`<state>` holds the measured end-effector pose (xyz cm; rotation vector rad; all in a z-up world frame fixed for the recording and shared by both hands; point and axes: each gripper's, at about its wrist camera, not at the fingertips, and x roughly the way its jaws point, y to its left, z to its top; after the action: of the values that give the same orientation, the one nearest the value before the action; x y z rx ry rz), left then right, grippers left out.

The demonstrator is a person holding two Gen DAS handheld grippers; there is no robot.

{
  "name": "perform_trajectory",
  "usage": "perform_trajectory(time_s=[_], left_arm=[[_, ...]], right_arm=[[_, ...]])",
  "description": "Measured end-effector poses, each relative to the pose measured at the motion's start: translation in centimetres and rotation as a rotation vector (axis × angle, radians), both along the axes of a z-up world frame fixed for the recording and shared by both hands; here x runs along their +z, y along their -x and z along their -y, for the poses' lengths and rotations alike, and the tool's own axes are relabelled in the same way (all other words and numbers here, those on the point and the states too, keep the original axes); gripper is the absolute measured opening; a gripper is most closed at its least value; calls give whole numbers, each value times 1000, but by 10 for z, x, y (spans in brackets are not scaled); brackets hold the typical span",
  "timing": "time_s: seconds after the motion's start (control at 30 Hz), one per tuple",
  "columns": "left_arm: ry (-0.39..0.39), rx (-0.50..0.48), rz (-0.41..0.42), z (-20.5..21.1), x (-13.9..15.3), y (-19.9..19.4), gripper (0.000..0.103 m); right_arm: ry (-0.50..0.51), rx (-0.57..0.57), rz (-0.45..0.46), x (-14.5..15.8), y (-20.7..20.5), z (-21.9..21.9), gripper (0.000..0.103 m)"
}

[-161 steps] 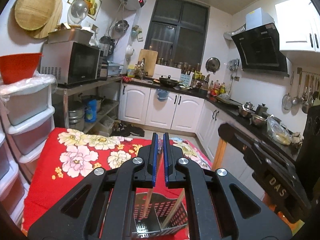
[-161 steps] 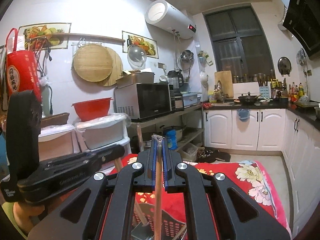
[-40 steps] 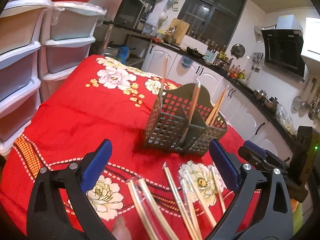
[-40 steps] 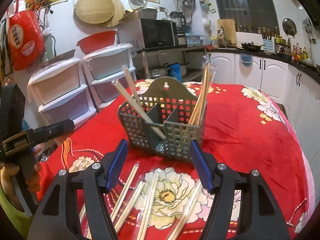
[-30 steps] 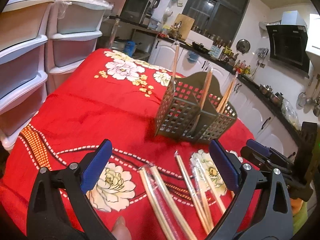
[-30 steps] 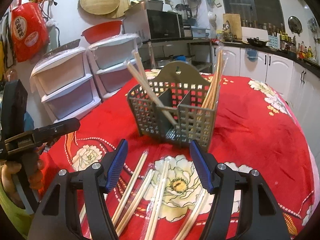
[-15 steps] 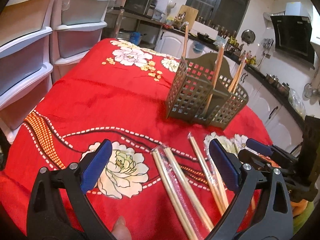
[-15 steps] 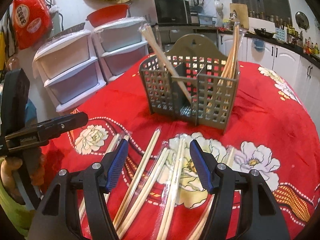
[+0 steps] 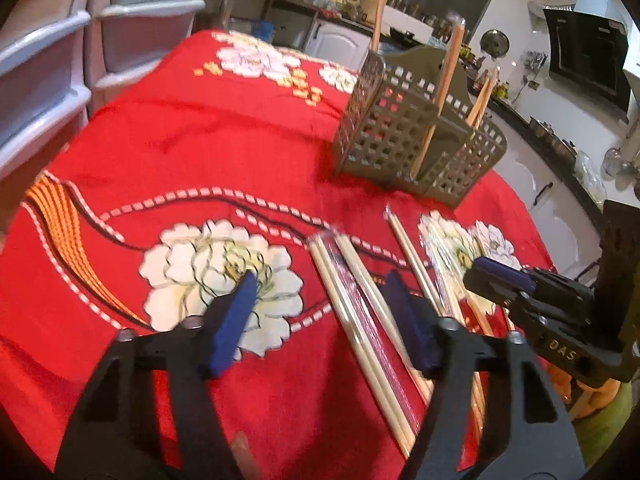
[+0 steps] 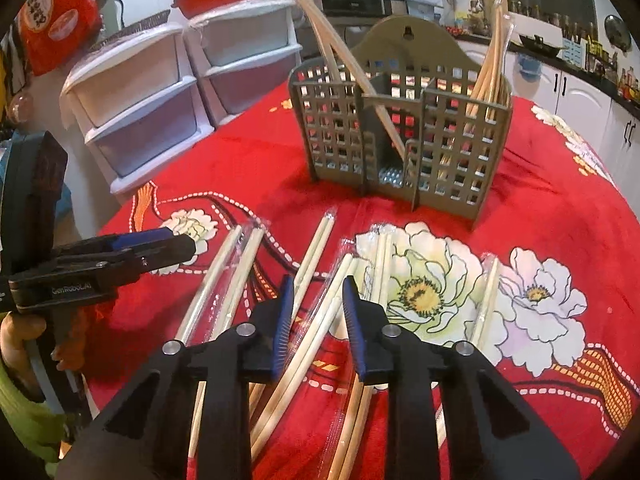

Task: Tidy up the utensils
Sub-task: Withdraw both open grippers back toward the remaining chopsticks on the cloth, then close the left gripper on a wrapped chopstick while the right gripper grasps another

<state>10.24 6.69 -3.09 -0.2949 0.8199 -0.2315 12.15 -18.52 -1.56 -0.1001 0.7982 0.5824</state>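
Right wrist view, items large to small. Table (image 10: pixel 600 216), red floral cloth. Caddy (image 10: pixel 400 136) w/ dividers, upright mid-table; some chopsticks already inside, leaning on walls. Loose wrapped chopsticks (image 10: pixel 316 248) flat on cloth in front of caddy, likely awaiting sorting. Right tongs (image 10: pixel 318 300) apart, straddling one pair. Left tongs (image 9: pixel 320 312) apart, wide, over leftmost pair (image 9: pixel 352 304).
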Motion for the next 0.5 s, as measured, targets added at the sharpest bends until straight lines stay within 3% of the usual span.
perform_trajectory(time_s=[0.1,0.2,0.5], left_arm=[[52,-31,-45,0,-8,-3,32],[46,-44,-77,3,-16,-7,27],[8,-38,-118,4,-20,-30,22]], right_arm=[[23,-7,-26,-6,-5,-4,21],[47,-18,-58,-12,-12,-8,21],[87,-38,-113,-25,-31,-20,20]])
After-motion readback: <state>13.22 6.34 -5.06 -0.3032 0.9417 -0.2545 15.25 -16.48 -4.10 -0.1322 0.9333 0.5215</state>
